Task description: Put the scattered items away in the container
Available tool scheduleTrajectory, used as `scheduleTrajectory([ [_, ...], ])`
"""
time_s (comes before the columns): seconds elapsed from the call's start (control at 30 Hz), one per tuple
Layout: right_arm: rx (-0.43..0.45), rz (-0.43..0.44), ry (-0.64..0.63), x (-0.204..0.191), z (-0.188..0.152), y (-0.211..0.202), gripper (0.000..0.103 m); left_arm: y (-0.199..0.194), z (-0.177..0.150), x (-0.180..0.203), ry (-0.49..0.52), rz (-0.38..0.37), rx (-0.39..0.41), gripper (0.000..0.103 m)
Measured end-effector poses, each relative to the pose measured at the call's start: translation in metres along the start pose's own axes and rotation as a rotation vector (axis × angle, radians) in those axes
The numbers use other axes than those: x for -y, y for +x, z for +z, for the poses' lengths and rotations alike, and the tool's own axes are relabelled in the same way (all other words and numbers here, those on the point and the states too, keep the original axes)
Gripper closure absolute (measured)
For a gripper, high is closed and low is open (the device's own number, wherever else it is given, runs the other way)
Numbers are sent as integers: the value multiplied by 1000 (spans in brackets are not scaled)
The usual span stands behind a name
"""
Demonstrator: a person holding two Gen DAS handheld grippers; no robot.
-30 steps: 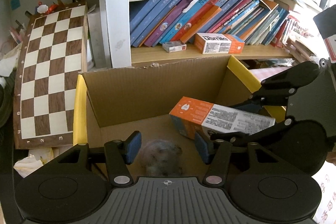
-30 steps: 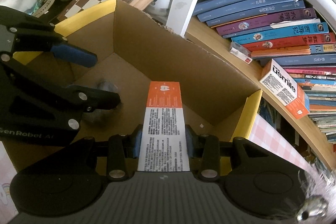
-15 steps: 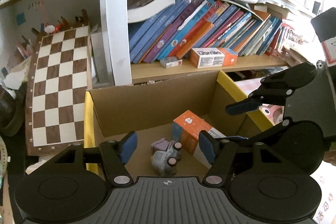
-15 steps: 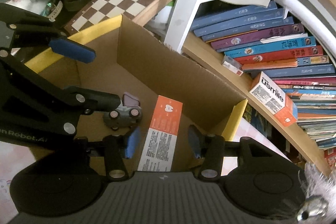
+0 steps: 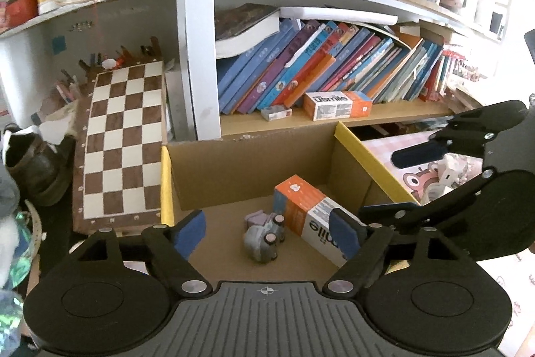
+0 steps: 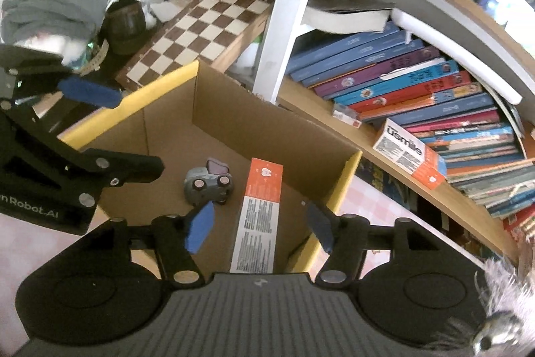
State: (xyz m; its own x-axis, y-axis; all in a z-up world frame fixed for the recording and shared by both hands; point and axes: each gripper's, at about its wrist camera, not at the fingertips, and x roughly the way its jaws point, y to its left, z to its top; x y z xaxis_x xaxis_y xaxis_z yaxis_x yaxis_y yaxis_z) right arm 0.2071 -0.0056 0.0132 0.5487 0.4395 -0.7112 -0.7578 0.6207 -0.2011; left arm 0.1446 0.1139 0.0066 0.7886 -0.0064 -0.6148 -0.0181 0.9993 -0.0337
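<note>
Both grippers, left (image 5: pixel 267 231) and right (image 6: pixel 257 223), hang spread and empty over the brown cardboard box (image 5: pixel 254 163). The grey toy car (image 5: pixel 262 238) and orange-white carton (image 5: pixel 309 219) lie touching on its floor (car left). Dipping in again could bump them or snag the box's yellow-edged rim.

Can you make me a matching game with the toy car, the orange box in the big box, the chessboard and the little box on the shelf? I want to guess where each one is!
Things:
1. toy car
2. long orange box
3. chessboard
4. small white box

Places:
A. leaning outside the cardboard box, on its left
B. on its side inside the cardboard box
C. on the shelf by the books
D. lying inside the cardboard box, right of the car

Pairs: 1-B, 2-D, 3-A, 4-C
</note>
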Motion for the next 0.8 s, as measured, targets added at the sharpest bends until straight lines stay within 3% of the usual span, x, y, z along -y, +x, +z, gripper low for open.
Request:
scheduleTrajectory([
  [0.4,27,-23,81,-6,-30,-35,23,-30,-22,10,-35,28,10,10],
  [0.8,24,-33,151,-11,-63,-56,20,-48,-43,23,-51,27,-3,9],
])
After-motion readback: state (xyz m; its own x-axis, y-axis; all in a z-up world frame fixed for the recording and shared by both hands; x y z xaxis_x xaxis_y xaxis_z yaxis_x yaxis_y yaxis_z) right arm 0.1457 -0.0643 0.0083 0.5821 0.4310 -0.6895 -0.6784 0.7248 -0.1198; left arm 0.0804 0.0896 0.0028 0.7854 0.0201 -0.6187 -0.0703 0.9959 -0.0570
